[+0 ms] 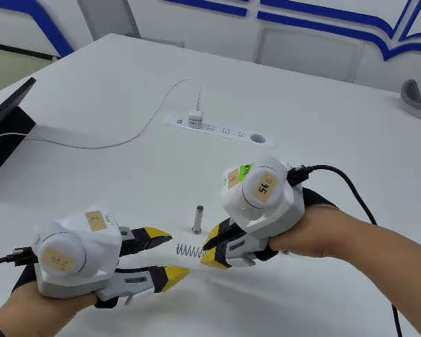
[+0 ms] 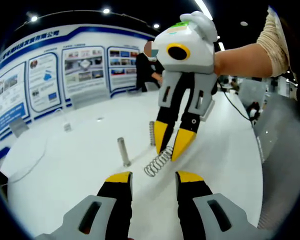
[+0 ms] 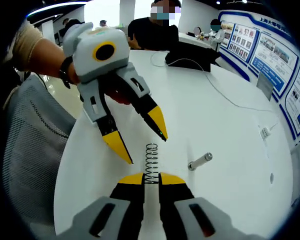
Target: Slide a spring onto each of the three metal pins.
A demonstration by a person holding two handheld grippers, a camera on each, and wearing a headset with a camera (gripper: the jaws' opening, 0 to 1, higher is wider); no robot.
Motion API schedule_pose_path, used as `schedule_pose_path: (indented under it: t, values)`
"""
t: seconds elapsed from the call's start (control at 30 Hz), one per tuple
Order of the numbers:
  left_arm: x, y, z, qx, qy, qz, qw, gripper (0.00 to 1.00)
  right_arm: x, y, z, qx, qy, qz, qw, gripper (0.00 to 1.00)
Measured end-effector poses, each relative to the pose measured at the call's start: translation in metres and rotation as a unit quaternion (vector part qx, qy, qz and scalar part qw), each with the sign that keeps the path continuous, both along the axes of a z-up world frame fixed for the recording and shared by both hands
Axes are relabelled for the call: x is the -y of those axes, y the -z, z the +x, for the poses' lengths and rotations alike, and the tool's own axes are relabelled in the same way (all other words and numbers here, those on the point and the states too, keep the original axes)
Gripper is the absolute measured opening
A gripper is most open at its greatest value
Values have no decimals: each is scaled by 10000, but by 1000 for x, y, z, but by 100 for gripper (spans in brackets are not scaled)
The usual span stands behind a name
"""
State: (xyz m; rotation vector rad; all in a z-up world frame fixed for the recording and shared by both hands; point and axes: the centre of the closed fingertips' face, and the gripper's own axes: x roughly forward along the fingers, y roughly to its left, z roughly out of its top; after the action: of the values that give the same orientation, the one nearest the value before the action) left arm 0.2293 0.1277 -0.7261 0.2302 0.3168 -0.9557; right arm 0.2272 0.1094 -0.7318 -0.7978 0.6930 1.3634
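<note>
A small metal pin (image 1: 198,219) stands upright on the white table (image 1: 112,105). Just in front of it, my right gripper (image 1: 214,251) is shut on one end of a thin wire spring (image 1: 189,250), which sticks out leftward. In the right gripper view the spring (image 3: 150,162) runs forward from between the closed tips (image 3: 151,180), with the pin (image 3: 200,161) off to the right. My left gripper (image 1: 170,254) is open and faces the spring's free end (image 2: 157,162), a short gap away. A second coil (image 2: 152,134) stands upright behind the right gripper's fingertips (image 2: 182,142).
A white power strip (image 1: 217,129) with a plugged-in charger (image 1: 195,118) and its cable lies farther back. A black screen (image 1: 7,123) stands at the table's left edge. People sit at a far table (image 3: 160,30). A mesh chair (image 3: 35,150) is close beside me.
</note>
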Motion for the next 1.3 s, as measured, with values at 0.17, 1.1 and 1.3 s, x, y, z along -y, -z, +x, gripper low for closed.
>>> schedule_pose_path:
  t: [0.17, 1.1, 1.3]
  values:
    - [4, 0, -4, 58, 125, 64, 9999, 31, 1, 1, -6, -6, -229, -84, 9997, 12]
    - [18, 5, -15, 225, 596, 251, 9977, 12, 3, -15, -21, 95, -779, -271, 9966, 12]
    - [17, 6, -14, 216, 591, 254, 9977, 11, -7, -27, -25, 81, -802, -56, 9967, 12]
